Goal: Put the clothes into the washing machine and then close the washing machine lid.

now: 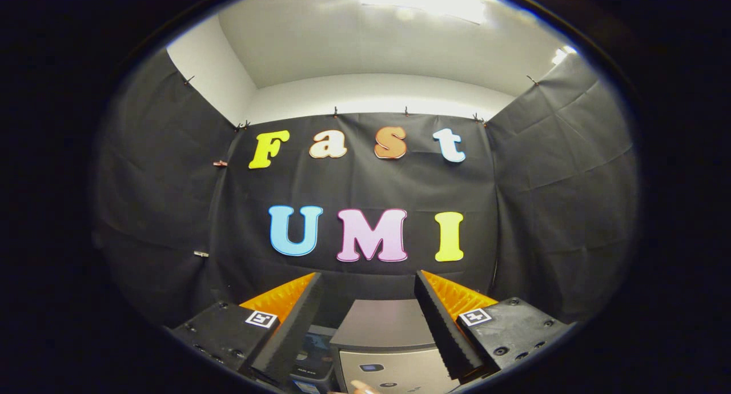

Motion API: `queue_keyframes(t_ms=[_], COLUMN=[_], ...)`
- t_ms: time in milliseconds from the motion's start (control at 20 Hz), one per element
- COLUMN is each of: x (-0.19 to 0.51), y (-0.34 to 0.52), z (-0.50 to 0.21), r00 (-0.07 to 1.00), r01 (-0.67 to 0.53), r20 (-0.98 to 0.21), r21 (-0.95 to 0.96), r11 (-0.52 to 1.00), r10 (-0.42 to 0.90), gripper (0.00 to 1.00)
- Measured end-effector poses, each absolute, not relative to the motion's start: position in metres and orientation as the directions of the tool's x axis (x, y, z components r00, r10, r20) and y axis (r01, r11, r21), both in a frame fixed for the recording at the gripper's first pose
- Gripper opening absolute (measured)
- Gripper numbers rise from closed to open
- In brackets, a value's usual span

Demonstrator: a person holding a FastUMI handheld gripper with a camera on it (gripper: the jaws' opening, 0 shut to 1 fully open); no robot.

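Note:
My gripper (368, 282) is open, held high, with nothing between its two fingers (291, 325). Below and between the fingers stands a grey box-shaped appliance, the washing machine (384, 331), seen from above with its flat top and a silver front panel with small buttons. I cannot tell whether its lid stands open or closed. A fingertip of a person's hand (361, 387) shows at the foot of the machine's panel.
A dark device with a bluish panel (311, 354) sits beside the washing machine, under the left finger. The black cloth wall (365, 183) closes the booth ahead and on both sides, with a white ceiling above.

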State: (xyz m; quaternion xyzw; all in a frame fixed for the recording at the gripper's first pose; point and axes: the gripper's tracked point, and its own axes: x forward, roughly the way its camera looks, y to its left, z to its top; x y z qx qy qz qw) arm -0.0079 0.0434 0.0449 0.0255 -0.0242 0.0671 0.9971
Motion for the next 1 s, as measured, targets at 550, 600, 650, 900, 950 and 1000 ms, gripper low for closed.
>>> queue_keyframes(t_ms=[550, 600, 650, 900, 950, 1000], x=[-0.012, -0.012, -0.010, -0.006, -0.006, -0.005], y=[0.024, 0.024, 0.023, 0.020, 0.021, 0.021], z=[0.041, 0.040, 0.039, 0.040, 0.041, 0.040], r00=[0.995, 0.994, 0.995, 0.994, 0.994, 0.994], r01=[-0.100, -0.104, -0.103, -0.104, -0.107, -0.109], r20=[0.022, 0.018, 0.014, 0.015, 0.015, 0.016], r21=[0.006, 0.006, 0.005, 0.013, 0.013, 0.012], r11=[0.995, 0.995, 0.995, 0.994, 0.994, 0.994], r10=[0.100, 0.103, 0.103, 0.104, 0.107, 0.109], gripper=[0.99, 0.99, 0.99, 0.99, 0.99, 0.99])
